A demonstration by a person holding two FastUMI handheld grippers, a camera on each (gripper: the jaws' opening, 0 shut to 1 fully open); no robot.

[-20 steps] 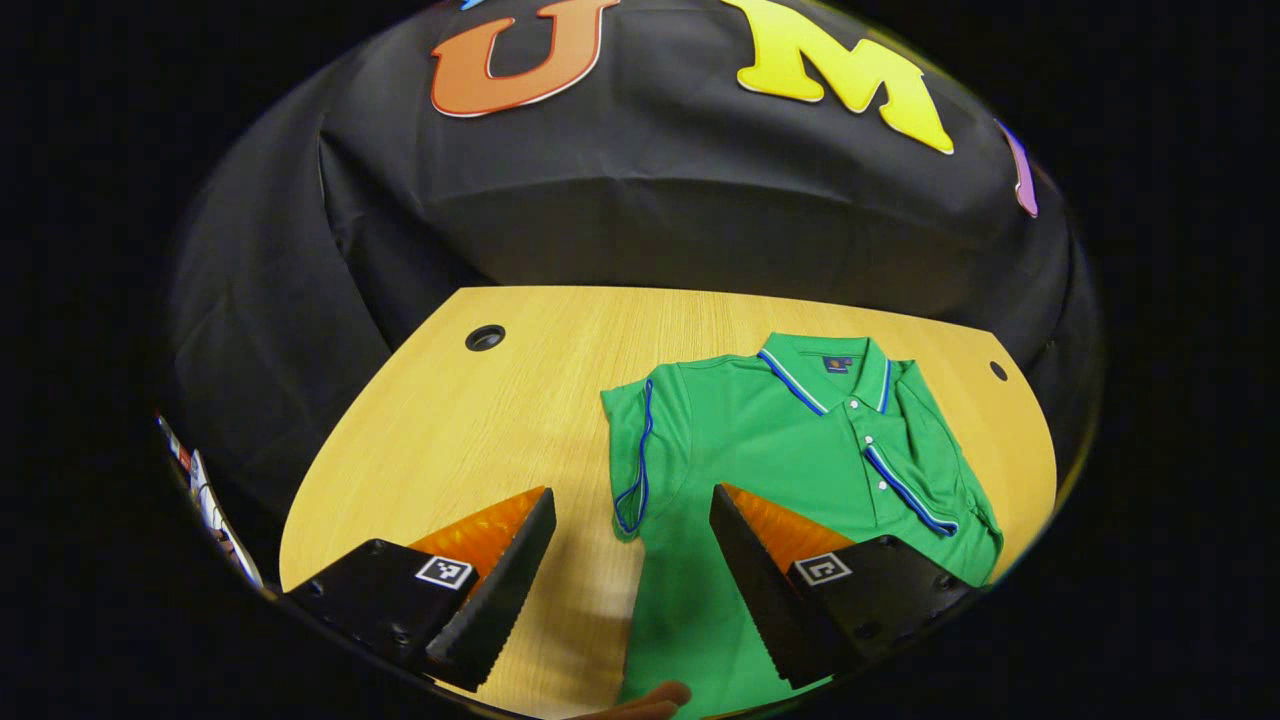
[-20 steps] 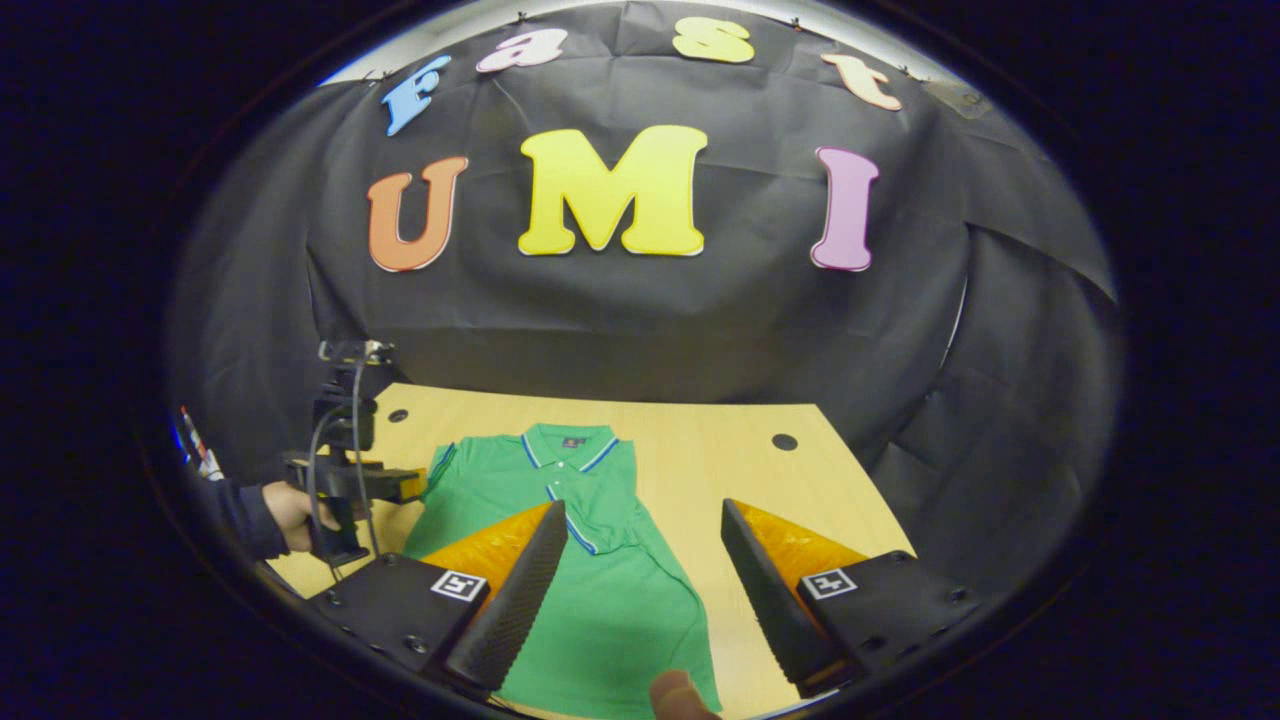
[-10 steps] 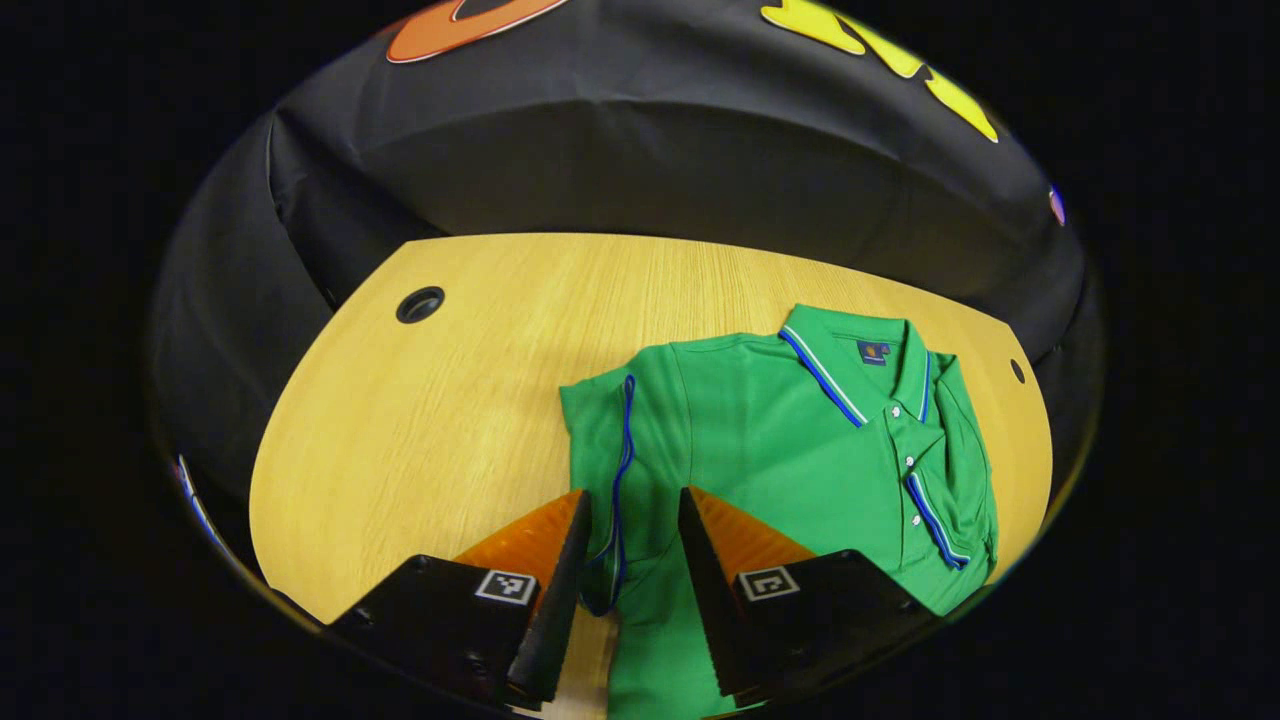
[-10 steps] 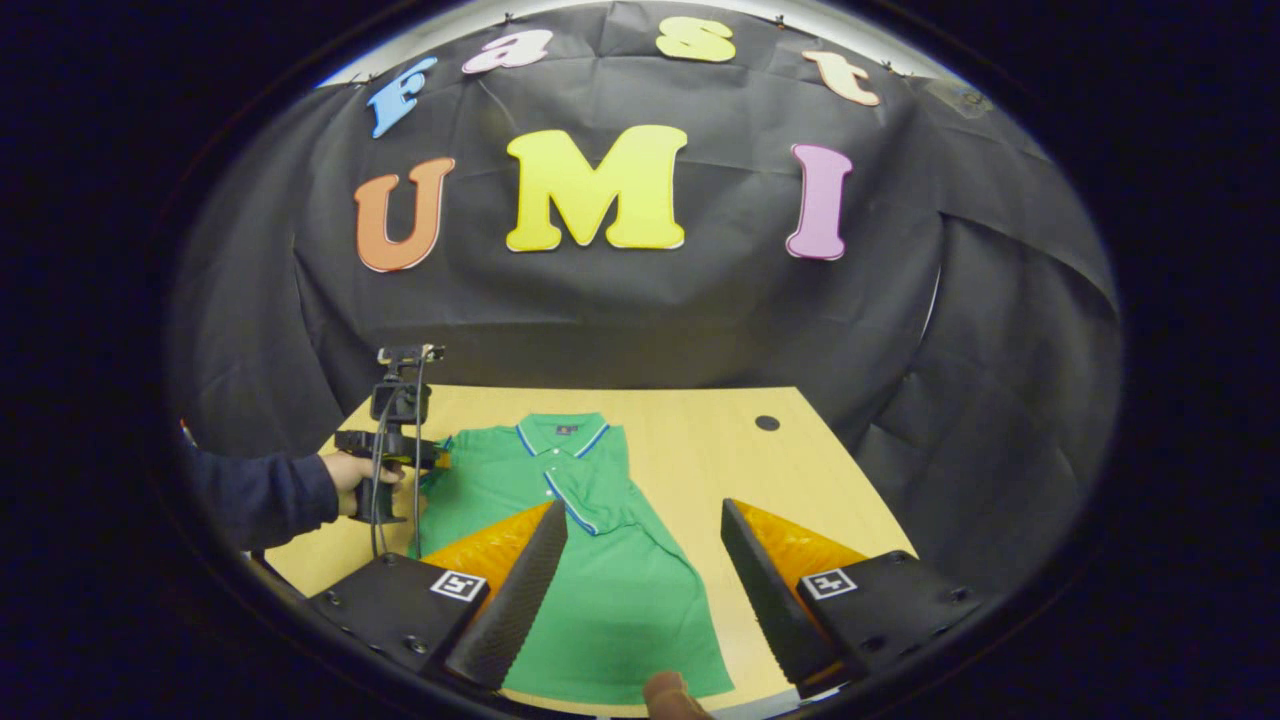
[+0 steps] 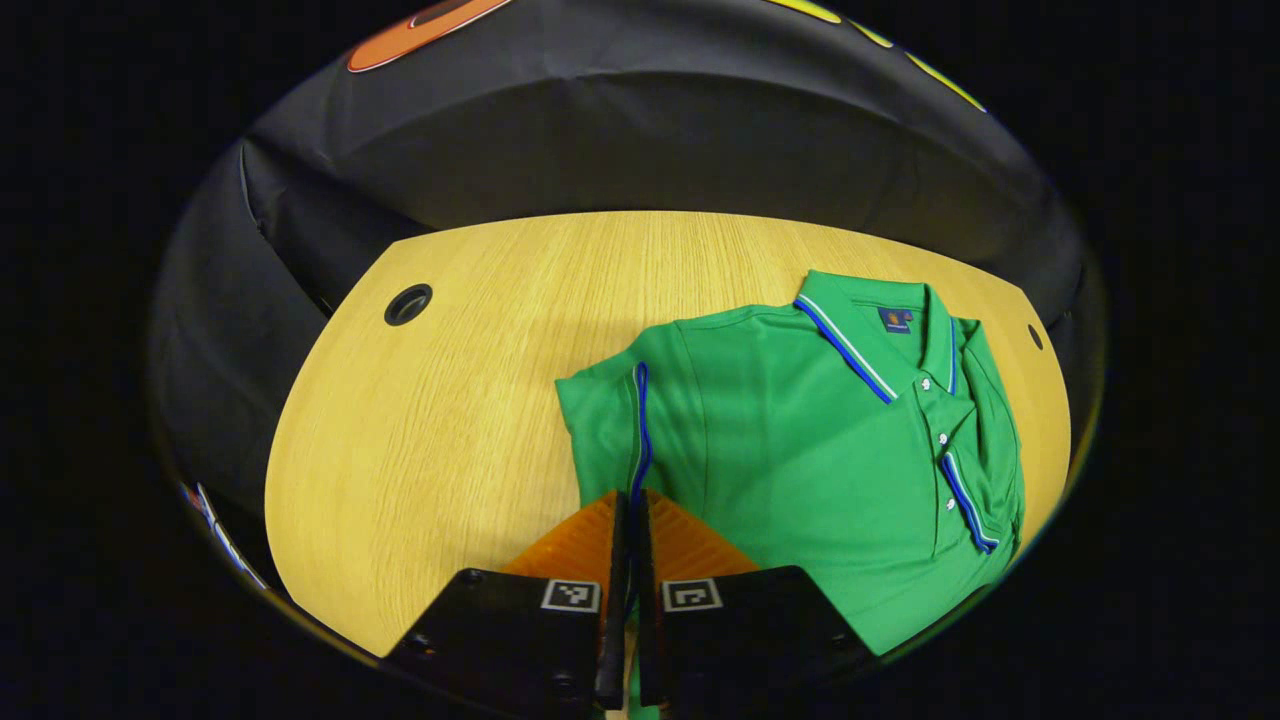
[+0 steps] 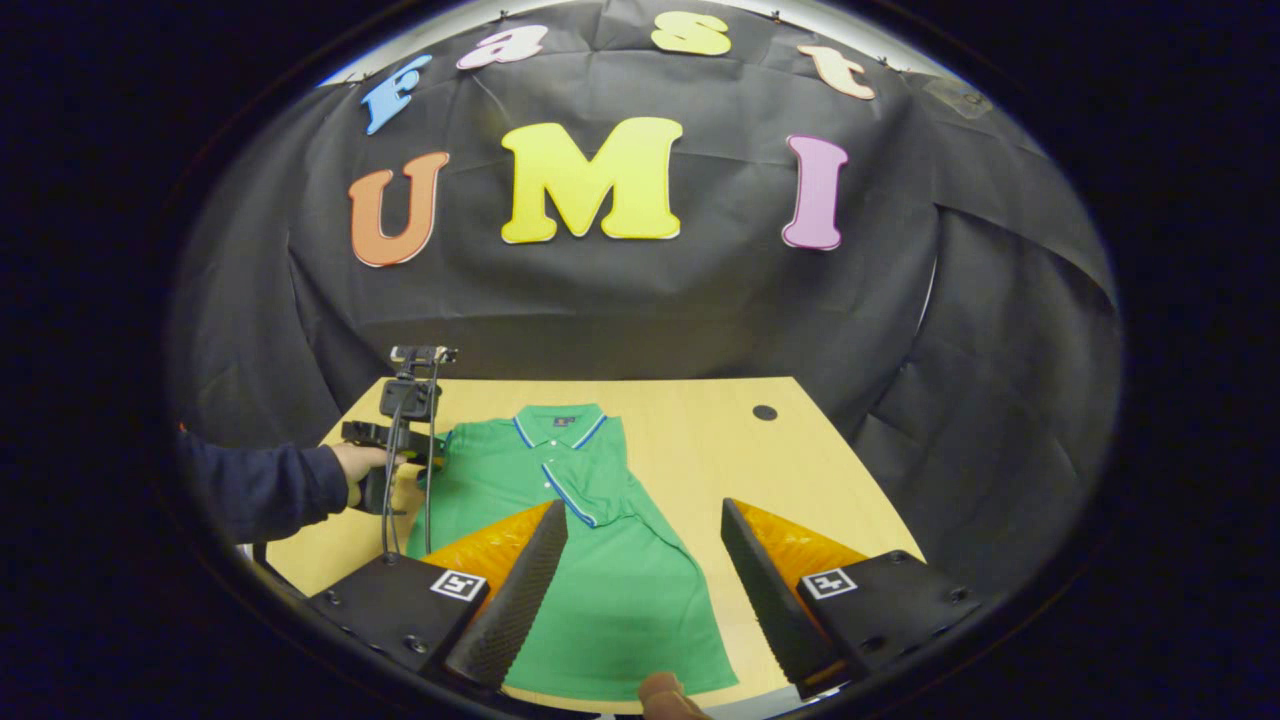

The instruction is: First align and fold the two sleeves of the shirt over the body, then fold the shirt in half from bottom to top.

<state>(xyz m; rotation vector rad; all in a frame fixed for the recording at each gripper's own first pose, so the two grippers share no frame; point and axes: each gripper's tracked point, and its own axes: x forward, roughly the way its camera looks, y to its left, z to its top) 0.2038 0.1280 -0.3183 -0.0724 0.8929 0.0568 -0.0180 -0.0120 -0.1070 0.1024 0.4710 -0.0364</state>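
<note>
Since one second ago, my left gripper (image 5: 628,505) has gone from fingers wide apart over the shirt's side to fingers drawn together on the left sleeve (image 5: 610,420). Both fingers now press on the sleeve's blue-piped edge, which runs straight out ahead of the tips.

1. Shirt (image 5: 820,450): green polo, lying flat on the wooden table (image 5: 450,400), ahead and to the right of the left fingers. Collar (image 5: 870,320) sits at the far end, with blue and white trim. Its right sleeve (image 5: 985,440) is already folded over the body.

2. Writing: a small dark label (image 5: 896,319) sits inside the collar with an orange mark on it. I cannot read any text on it. Square coded tags sit on each finger base.

3. Right gripper (image 6: 645,555): fingers stand well apart, holding nothing. It hovers above the shirt's lower half, and the hem lies between and below the tips. A fingertip of the holding hand (image 6: 665,692) shows at the bottom edge, between the finger bases.

4. In the right gripper view, the left gripper (image 6: 400,440) appears far ahead and to the left of the left finger, held by a hand (image 6: 355,465) in a dark sleeve (image 6: 255,490), at the shirt's shoulder edge.

5. Table: one round cable hole (image 5: 407,303) lies far ahead-left of the left fingers.
</note>
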